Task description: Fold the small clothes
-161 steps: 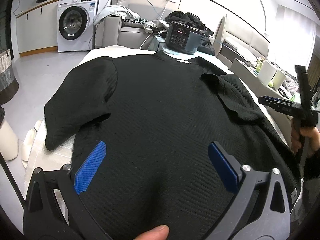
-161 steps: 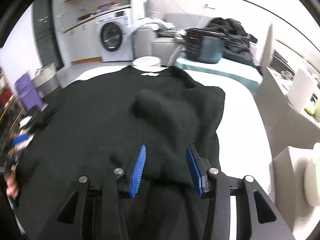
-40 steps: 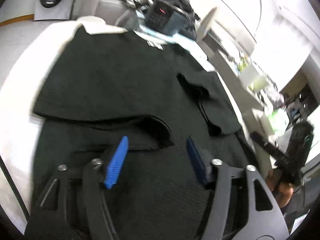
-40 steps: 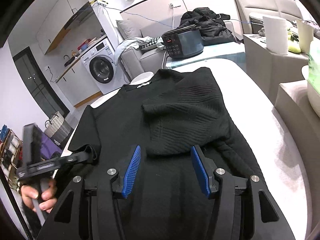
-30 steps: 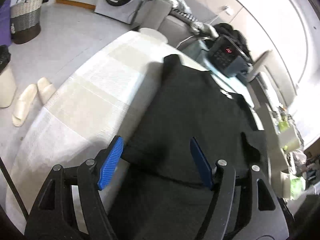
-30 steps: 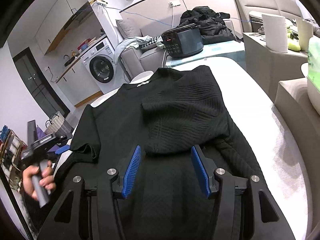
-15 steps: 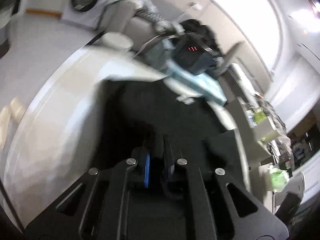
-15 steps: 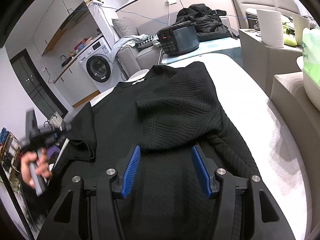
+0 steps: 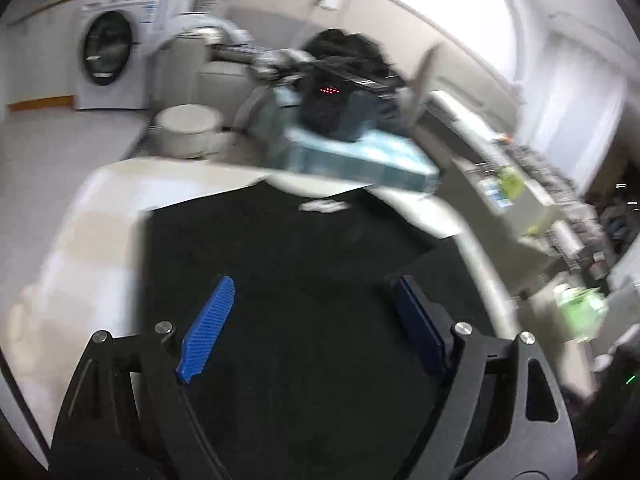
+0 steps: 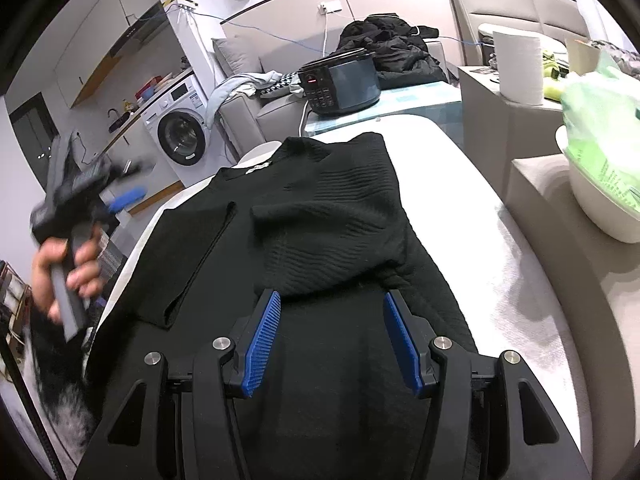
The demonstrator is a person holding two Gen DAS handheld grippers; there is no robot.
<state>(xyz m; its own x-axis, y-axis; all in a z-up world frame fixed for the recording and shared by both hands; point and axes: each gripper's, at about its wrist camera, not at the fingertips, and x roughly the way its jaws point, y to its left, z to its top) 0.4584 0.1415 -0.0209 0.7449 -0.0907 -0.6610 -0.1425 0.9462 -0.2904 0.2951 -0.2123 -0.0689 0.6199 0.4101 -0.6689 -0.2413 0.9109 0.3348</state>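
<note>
Left wrist view, blurred: the left tongs are opening, blue pads wide apart with nothing clamped, hovering over the black short-sleeved top, which lies flat on the white counter with its neck label at the far end.

Right wrist view: the right tongs stand half apart and empty, above the top's lower body. Both sleeves are turned in: the right one broad, the left one a narrow strip. The person's hand holds the left tool beside the counter's edge.

Risk, in my judgement: the narrow left fold could slip back open, and a hem lifted unevenly by the two tongs would fold the top crooked.
</note>
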